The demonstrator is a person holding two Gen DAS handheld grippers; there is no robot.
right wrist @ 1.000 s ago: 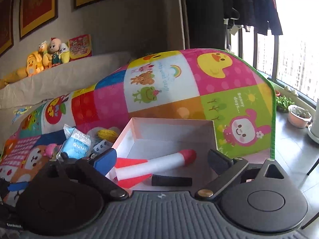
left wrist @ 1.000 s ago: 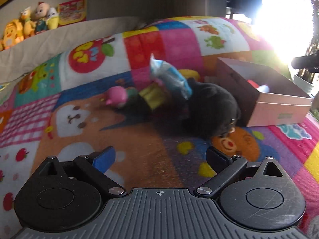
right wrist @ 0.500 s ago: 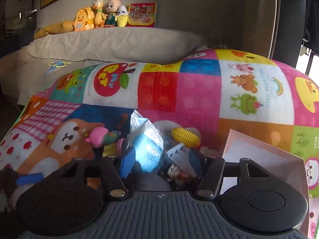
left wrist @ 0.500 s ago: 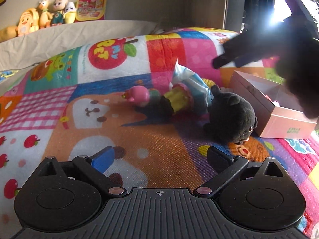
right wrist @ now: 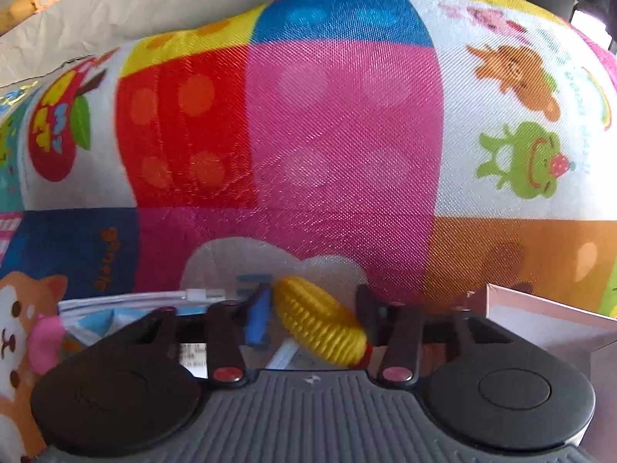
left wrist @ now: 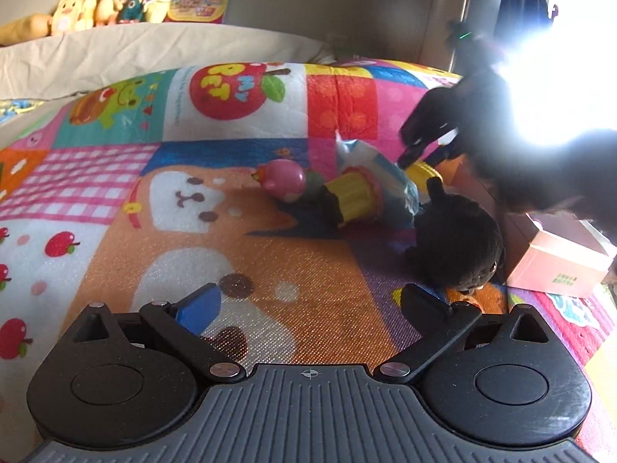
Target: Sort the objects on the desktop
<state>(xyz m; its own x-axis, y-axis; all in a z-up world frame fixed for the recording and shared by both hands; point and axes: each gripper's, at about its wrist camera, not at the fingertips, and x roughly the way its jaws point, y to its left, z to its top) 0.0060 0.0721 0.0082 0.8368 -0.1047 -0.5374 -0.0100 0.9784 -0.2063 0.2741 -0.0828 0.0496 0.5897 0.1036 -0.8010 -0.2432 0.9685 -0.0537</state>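
Reaching right gripper (right wrist: pixel 314 314) over yellow ribbed toy (right wrist: pixel 320 322) beside pink box (right wrist: pixel 540 320); jaws part-open around it, not clamped. Toy looks light, ridged, probably squashy; grasp mid-body across ribs. Left gripper (left wrist: pixel 308 301) wide open, empty, above play mat (left wrist: pixel 115 208).

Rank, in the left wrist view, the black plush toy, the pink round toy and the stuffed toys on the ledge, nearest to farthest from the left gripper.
From the left gripper:
1. Black plush toy, ahead on the right.
2. Pink round toy, farther up the mat, about centre.
3. Stuffed toys on the ledge, far back, upper left.
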